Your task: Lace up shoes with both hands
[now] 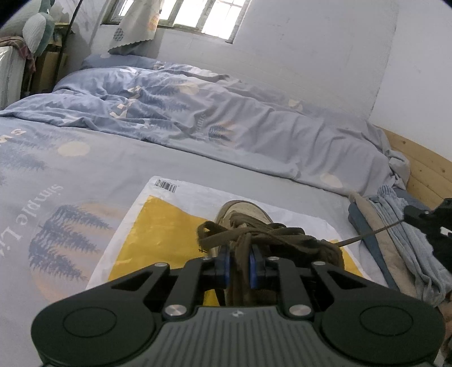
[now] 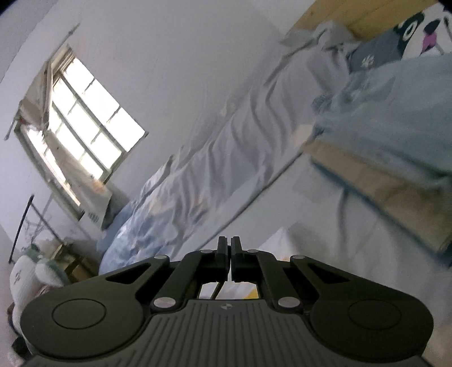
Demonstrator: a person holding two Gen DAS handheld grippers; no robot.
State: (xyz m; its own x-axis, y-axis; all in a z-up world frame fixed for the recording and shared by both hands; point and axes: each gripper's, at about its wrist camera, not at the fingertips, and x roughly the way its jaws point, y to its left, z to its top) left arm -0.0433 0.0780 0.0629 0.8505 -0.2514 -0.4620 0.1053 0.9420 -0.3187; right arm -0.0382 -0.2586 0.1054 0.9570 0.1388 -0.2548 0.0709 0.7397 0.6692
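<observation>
Your left hand-held gripper (image 1: 240, 266) pinches the soft, limp olive-brown lace (image 1: 245, 234) of the tan shoe (image 1: 243, 210) lying on the yellow-and-white bag (image 1: 158, 223) on the bed (image 1: 84, 158), while your right hand-held gripper (image 1: 406, 216) is clamped on its stiff tip, the best handle.

bed sheet (image 1: 84, 175) w/ tree print, under & left of gripper | yellow-white plastic bag (image 1: 158, 223) flat on it, just ahead | rumpled duvet (image 1: 197, 113) beyond | folded clothes (image 1: 395, 240) right | window (image 1: 197, 17) far wall | wood headboard (image 1: 423, 169) far right
</observation>
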